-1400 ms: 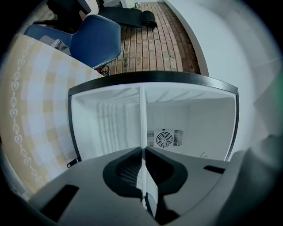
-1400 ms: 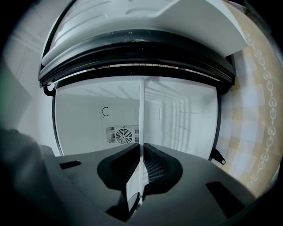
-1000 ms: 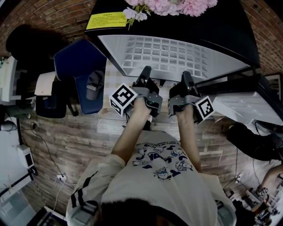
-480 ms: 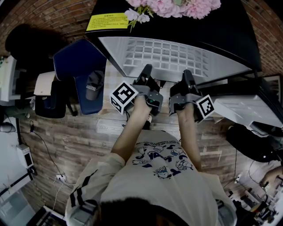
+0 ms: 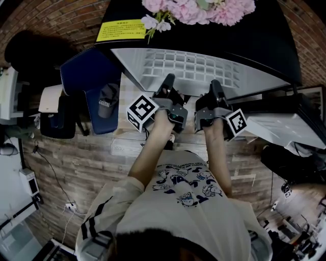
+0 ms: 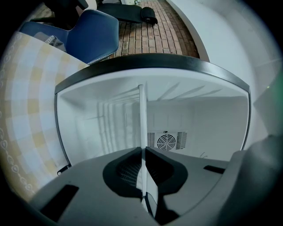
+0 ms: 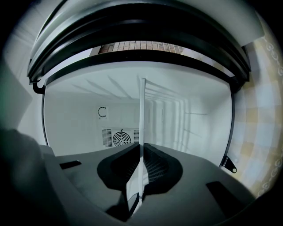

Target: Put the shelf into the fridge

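Shelf (image 5: pixel 193 66), white open grid (thin, flat)

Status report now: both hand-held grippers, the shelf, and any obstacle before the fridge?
Both shut on shelf edge: left hand-held gripper, right hand-held gripper. Shelf at open fridge mouth. No obstacle seen inside.

There is one fridge (image 5: pixel 257 41), one shelf (image 5: pixel 193 66), two claws, the left claw (image 5: pixel 168 81) and the right claw (image 5: pixel 214 85), one blue chair (image 5: pixel 84 74), one cap (image 5: pixel 106 102), and one bunch of pink flowers (image 5: pixel 198 9).
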Demonstrator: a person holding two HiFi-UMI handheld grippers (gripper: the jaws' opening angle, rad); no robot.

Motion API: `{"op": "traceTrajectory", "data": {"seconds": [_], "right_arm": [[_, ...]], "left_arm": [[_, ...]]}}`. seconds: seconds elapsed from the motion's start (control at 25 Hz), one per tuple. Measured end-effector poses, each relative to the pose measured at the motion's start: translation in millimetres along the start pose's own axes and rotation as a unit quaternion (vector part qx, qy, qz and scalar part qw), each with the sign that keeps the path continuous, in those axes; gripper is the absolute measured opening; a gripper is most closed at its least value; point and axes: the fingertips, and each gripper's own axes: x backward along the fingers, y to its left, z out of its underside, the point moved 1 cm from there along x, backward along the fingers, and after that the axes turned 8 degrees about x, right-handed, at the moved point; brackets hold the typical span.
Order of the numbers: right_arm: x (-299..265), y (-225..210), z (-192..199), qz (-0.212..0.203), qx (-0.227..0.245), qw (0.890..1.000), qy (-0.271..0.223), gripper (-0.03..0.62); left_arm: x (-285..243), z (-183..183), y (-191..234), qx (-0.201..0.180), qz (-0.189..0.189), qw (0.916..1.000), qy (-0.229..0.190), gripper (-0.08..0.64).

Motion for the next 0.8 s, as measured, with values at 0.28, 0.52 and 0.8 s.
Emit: {"op": "traceTrajectory", "data": {"seconds": [0.28,0.52,0.8], "right_arm": [[-4.3,-0.1,-1.7,-0.001,-0.003,1.0,-0.003,0.049],[-5.9,-0.1,-2.2,0.0,-0.002,1.0,-0.005,0.049],[-7.7,1.5,-3.5,-0.002,-0.002,1.0,-0.01,0.049]], "left_arm": [[-4.8,-1.0,-0.9,0.0,0.002,1.0,0.001,0.037],[-6.5,-1.8,-1.5,0.001,0.002,1.0,0.003,0.037],[-8.6,-2.1,-3.2,0.004,0.002,1.0,0.008,0.035]]}}
